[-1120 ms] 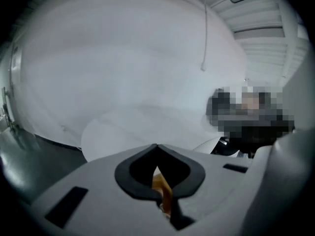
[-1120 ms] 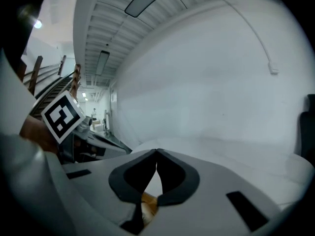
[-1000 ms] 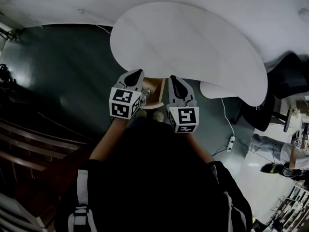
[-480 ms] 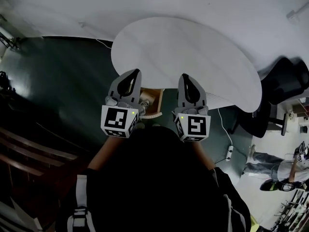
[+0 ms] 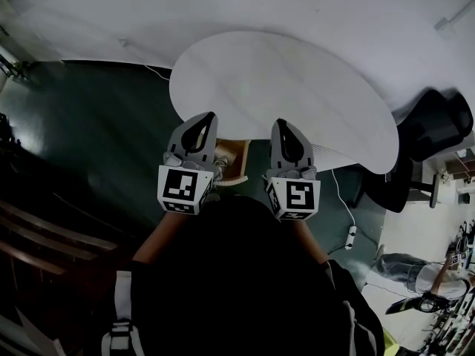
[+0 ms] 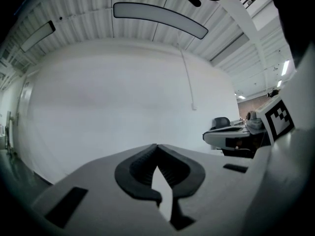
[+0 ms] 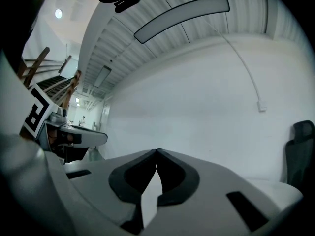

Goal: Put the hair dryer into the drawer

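Both hands are up level at the near edge of the white counter [image 5: 297, 87]. The left gripper [image 5: 208, 117] has its fingers clenched tip to tip with nothing between them, and the right gripper [image 5: 281, 124] is the same, pinched shut on air.

No hair dryer shows in any view. The counter top is bare, so the dryer is either tucked away already or lying somewhere out of shot; these pictures fit both.

Either way, my advice is to keep the tips clear of the counter's rim and look lower. A wooden piece [image 5: 234, 154] peeks out under the near edge between the grippers, mostly covered by them and the person's body. I cannot tell whether it is the drawer. Both gripper views show only a blank white wall.
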Demonstrator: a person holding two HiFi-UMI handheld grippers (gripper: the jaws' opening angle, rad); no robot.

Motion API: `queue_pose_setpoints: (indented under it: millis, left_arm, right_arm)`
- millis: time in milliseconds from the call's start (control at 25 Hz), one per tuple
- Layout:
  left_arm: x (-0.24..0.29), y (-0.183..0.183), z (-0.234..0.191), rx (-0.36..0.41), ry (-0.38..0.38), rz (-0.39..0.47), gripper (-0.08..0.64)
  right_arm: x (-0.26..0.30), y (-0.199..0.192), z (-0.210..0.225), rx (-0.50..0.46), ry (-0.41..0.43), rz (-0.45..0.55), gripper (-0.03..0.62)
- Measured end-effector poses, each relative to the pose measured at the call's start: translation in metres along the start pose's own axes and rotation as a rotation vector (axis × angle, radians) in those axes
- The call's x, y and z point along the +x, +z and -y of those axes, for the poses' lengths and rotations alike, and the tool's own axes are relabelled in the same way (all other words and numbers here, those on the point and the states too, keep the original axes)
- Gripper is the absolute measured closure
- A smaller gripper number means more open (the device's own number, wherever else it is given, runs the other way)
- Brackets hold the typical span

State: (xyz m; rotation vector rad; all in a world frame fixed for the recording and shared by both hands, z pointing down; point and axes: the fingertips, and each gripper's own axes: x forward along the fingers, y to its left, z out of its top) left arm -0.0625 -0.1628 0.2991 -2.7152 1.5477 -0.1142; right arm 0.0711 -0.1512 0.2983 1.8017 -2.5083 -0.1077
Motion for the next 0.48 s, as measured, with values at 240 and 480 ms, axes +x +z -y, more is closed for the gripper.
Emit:
queue_pose_setpoints:
  millis: [240,480]
  left_arm:
    - [0.0,-0.0013,0.0034,-0.004,-0.011,0.001,0.552]
    - [0.0003,-0.0037,0.0023,0.004,-0.02,0.008,0.552]
  right_arm:
    - [-0.0021,-0.0023,-0.0009,0.003,-0.002,-0.004,0.571]
    - [-0.0007,-0.0068,-0.0037,0.002,-0.012,-0.003,0.571]
